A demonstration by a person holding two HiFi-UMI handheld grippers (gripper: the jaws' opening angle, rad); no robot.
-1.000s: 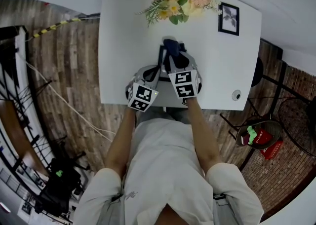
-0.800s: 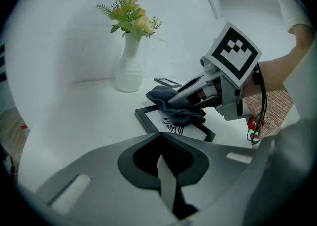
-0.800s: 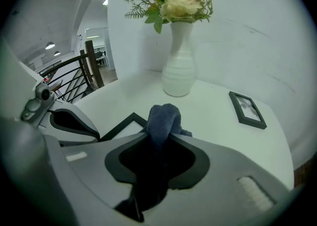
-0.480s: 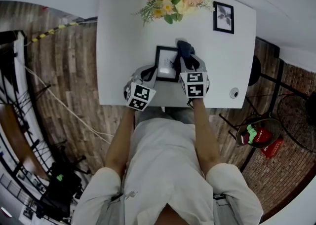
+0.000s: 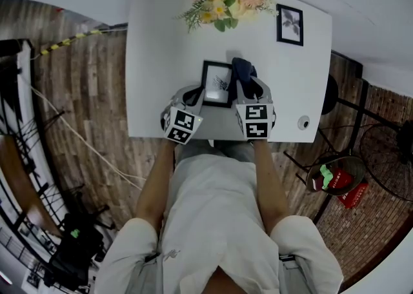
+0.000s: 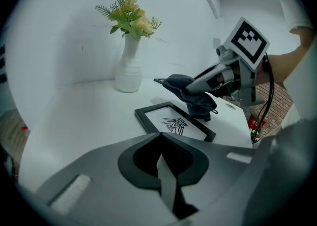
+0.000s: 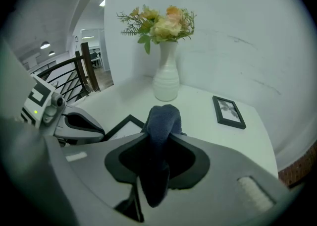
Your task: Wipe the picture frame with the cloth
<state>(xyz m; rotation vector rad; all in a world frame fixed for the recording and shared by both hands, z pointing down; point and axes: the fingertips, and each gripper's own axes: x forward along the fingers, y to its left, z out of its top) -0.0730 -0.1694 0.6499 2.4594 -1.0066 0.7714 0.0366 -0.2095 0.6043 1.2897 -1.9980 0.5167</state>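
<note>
Pinching the dark blue cloth in my right claw, jaws narrowed tight onto it. Its bunched end rests on the right edge of the picture frame, lying mid-picture on the white desk. My left claw is closed, tips at the frame's near edge.

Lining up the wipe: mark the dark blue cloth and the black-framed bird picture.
dark blue cloth (image 7: 161, 118), right gripper view, bunched tip.
black-framed bird picture (image 6: 174, 125), left gripper view, bird print.
</note>
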